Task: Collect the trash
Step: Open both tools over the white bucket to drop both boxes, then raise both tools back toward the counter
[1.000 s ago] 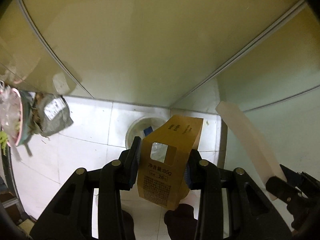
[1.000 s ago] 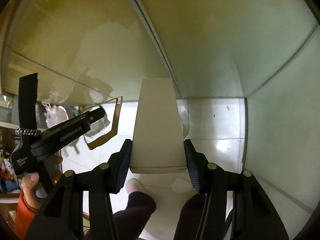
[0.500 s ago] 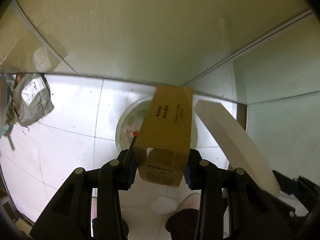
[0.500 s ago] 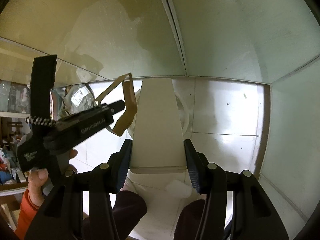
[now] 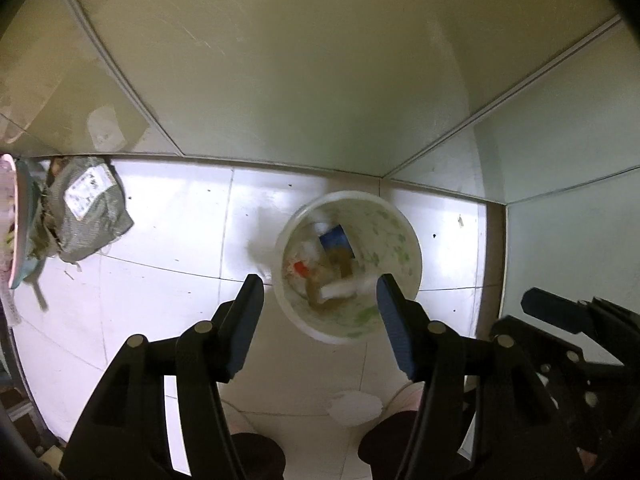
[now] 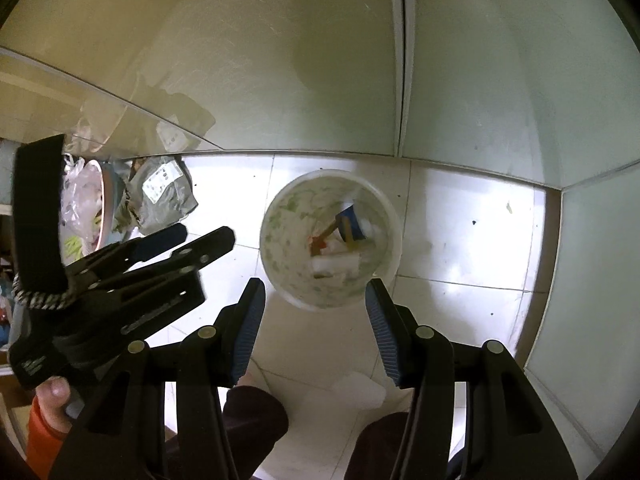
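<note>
Both my left tool (image 5: 318,320) and right tool (image 6: 314,318) released, empty over bin (image 5: 412,236). Grey wrapper (image 5: 86,210) looks light, crumpled; pinch a raised fold.

Bucket (image 5: 408,240) stands on white floor (image 5: 168,240) at frame centre, mouth open from above, trash inside. Wall (image 5: 280,60) close behind it, corner at upper right. Grey bag (image 5: 88,208) at left blocks that side. Bare floor between bag and bucket.

Left gripper (image 5: 318,300) just opened its jaws; right gripper (image 6: 315,304) gapes, both empty.
</note>
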### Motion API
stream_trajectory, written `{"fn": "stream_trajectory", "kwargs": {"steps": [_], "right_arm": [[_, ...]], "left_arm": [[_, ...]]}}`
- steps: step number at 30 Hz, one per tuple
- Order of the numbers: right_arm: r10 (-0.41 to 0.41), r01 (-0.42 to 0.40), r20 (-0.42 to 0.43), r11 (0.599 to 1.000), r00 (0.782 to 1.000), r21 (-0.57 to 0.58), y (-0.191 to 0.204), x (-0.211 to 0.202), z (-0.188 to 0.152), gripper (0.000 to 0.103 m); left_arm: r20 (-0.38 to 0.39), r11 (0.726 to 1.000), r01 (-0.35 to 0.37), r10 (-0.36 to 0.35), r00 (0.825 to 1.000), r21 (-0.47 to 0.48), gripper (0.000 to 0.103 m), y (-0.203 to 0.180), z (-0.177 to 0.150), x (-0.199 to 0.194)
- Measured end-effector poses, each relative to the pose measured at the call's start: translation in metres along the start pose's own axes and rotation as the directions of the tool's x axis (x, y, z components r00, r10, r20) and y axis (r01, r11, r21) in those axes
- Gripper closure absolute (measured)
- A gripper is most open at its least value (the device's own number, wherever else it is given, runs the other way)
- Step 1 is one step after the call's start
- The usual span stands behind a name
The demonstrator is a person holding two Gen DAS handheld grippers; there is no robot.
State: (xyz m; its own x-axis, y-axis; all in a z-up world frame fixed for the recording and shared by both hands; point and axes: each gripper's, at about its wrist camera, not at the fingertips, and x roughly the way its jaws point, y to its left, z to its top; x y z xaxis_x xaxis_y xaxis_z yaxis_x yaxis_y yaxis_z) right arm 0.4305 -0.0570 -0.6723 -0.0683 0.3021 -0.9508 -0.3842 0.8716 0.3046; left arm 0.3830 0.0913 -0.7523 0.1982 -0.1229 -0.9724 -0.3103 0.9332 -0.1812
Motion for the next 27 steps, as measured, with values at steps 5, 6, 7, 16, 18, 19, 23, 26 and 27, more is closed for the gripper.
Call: {"fn": "stream_trajectory", "kwargs": {"steps": [5,6,7,16,18,19,23,26,27], "right_arm": [[0.007,-0.007,0.017,1.0,1.0,0.007,0.011,-0.034,0.001,0.054],[0.008,-0.008,0.021,1.0,1.0,0.009,0.014,-0.041,0.002,0.054],[0.01,-0.011,0.029,1.0,1.0,0.01,0.018,-0.057,0.002,0.054],[0.008,-0.008,0.161,1.0,0.987,-0.002,0.056,-0.204,0.004,0.054],[0.015,-0.014,0.206,1.0,0.978,-0.005,0.063,-0.243,0.004,0.054],[0.017,-0.016,0.237,1.0,0.971,-0.007,0.067,-0.269,0.003,0.054],[0.022,-0.015,0.352,1.0,0.936,-0.023,0.082,-0.352,-0.004,0.054],[0.028,-0.01,0.438,0.999,0.899,-0.043,0.086,-0.41,-0.012,0.054],[0.034,-0.009,0.462,0.998,0.886,-0.056,0.087,-0.427,-0.015,0.054]], "left_arm": [[0.037,1.0,0.005,-0.005,0.999,0.009,0.045,-0.006,0.001,-0.053],[0.044,1.0,0.005,-0.005,0.999,0.012,0.045,-0.009,0.001,-0.064],[0.053,1.0,0.004,-0.005,0.999,0.016,0.045,-0.011,0.003,-0.08],[0.175,0.997,0.019,-0.031,0.984,0.071,0.045,-0.048,0.016,-0.254],[0.205,0.997,0.018,-0.035,0.978,0.081,0.045,-0.057,0.018,-0.291],[0.225,0.996,0.02,-0.038,0.974,0.086,0.045,-0.063,0.019,-0.313],[0.325,0.994,0.011,-0.046,0.945,0.107,0.045,-0.087,0.019,-0.401],[0.395,0.993,0.0,-0.045,0.918,0.114,0.045,-0.107,0.015,-0.459],[0.423,0.993,-0.007,-0.043,0.905,0.117,0.045,-0.115,0.013,-0.481]]}}
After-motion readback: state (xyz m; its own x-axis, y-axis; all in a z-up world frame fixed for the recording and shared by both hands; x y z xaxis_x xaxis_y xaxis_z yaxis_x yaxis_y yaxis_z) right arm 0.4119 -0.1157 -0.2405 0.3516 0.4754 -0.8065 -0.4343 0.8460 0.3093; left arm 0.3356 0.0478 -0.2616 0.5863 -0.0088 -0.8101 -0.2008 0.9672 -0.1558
